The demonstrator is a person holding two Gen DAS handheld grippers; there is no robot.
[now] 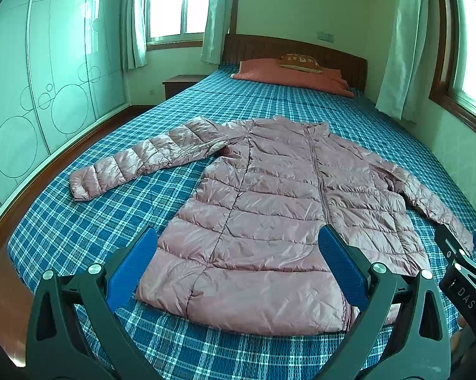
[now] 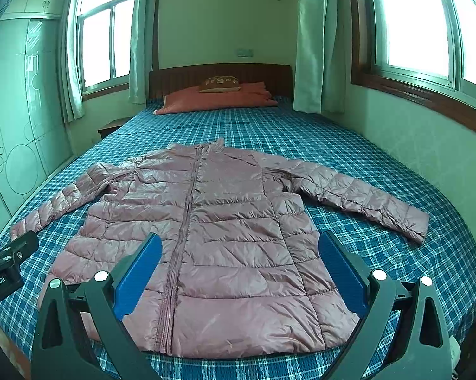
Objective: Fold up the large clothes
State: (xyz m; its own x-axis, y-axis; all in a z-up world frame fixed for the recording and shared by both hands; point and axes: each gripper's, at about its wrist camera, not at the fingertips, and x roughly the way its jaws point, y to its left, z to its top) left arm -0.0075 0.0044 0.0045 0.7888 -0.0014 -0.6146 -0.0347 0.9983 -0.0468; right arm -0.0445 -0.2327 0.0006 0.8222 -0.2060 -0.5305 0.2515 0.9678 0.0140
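A pink quilted puffer jacket (image 1: 269, 215) lies flat, front up and zipped, on the blue plaid bed (image 1: 79, 221), hem toward me, both sleeves spread outward. It also shows in the right wrist view (image 2: 225, 237). My left gripper (image 1: 238, 266) is open and empty, hovering above the hem's left part. My right gripper (image 2: 239, 269) is open and empty above the hem's right part. The right gripper shows at the right edge of the left wrist view (image 1: 463, 253). The left gripper body shows at the left edge of the right wrist view (image 2: 6, 259).
An orange pillow (image 2: 215, 98) with a small brown cushion (image 2: 219, 84) lies at the headboard. A glass-fronted wardrobe (image 1: 32, 95) runs along the left side. A wall with windows (image 2: 412, 47) borders the bed's right. A nightstand (image 1: 177, 84) stands at the far left.
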